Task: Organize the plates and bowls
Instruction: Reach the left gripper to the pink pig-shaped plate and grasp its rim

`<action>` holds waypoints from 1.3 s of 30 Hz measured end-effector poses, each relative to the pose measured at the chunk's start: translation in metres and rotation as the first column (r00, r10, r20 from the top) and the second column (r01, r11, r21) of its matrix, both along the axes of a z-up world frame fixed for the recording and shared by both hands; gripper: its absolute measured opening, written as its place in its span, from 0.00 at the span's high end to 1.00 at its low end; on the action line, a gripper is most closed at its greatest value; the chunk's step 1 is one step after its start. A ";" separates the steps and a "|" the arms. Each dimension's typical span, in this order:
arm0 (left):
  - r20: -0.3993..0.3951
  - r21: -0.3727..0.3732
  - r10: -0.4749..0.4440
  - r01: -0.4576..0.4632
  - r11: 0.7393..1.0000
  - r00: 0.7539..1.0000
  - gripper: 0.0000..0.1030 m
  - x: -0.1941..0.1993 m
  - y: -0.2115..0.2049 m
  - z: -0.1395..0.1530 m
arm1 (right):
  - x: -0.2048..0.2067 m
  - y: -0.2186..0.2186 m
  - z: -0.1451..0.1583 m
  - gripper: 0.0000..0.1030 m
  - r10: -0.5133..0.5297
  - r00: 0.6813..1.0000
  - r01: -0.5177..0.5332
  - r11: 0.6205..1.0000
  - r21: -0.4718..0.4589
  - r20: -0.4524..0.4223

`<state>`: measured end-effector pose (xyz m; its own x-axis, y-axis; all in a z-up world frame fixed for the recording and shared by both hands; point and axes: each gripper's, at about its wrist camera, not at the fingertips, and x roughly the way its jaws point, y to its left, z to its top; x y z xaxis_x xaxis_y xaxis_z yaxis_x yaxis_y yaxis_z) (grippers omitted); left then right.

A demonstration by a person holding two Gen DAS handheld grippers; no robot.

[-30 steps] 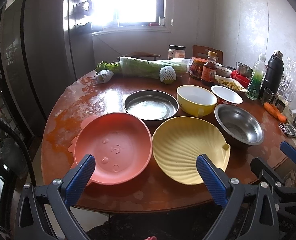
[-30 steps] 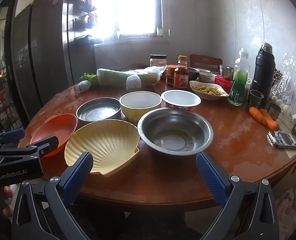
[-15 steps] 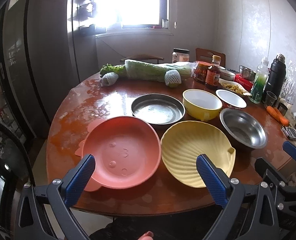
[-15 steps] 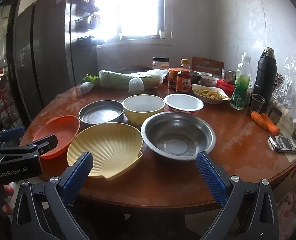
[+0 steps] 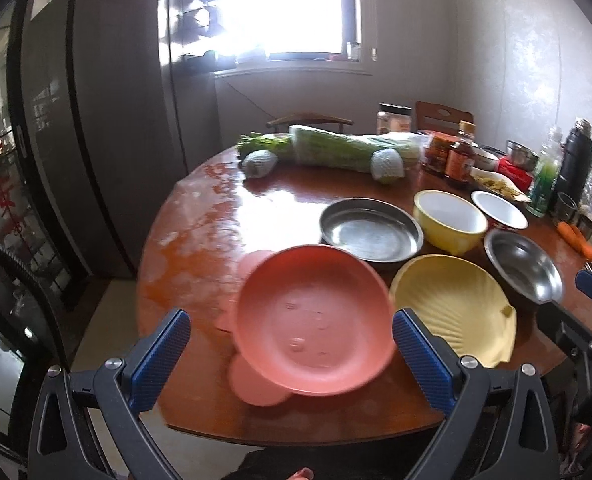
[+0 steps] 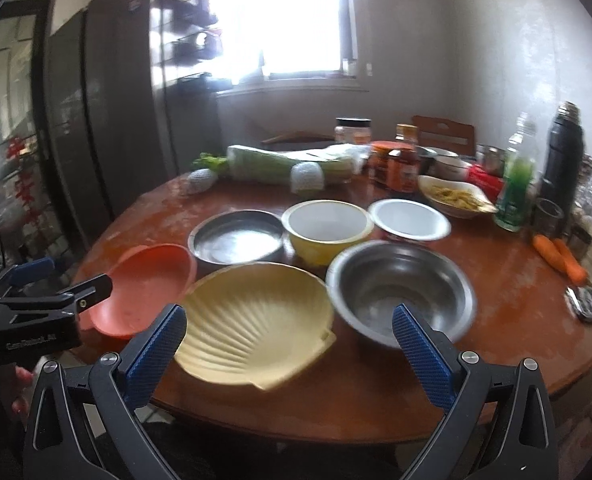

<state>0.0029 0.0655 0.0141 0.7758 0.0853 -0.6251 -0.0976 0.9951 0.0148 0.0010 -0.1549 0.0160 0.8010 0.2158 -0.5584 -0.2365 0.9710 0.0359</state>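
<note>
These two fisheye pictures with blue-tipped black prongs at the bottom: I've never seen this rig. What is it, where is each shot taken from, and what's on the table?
No robot here: a person holds a two-finger claw in each hand, and a camera on each looks forward along its fingers. One picture is from the left claw, the other from the right claw. Both are open and hold nothing.

They face a round wooden table. Nearest lie an orange plate, a yellow shell-shaped plate and a steel bowl. Behind those are a steel pan, a yellow bowl and a white bowl. Further back are vegetables, jars, bottles and carrots.

Each claw also shows at the edge of the other's picture.
</note>
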 end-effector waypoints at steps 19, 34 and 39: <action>-0.123 -0.046 0.059 -0.065 0.997 0.991 0.01 0.023 0.063 -0.034 | 0.066 0.104 -0.017 0.00 0.244 0.961 -0.255 0.964 -0.072 -0.131; -0.197 -0.098 0.025 -0.045 0.994 0.980 0.19 0.040 0.057 -0.058 | 0.110 0.127 -0.042 0.12 0.294 0.941 -0.317 0.939 -0.133 -0.168; -0.217 -0.120 0.006 -0.033 0.992 0.976 0.28 0.043 0.051 -0.062 | 0.117 0.135 -0.053 0.33 0.345 0.913 -0.378 0.915 -0.139 -0.217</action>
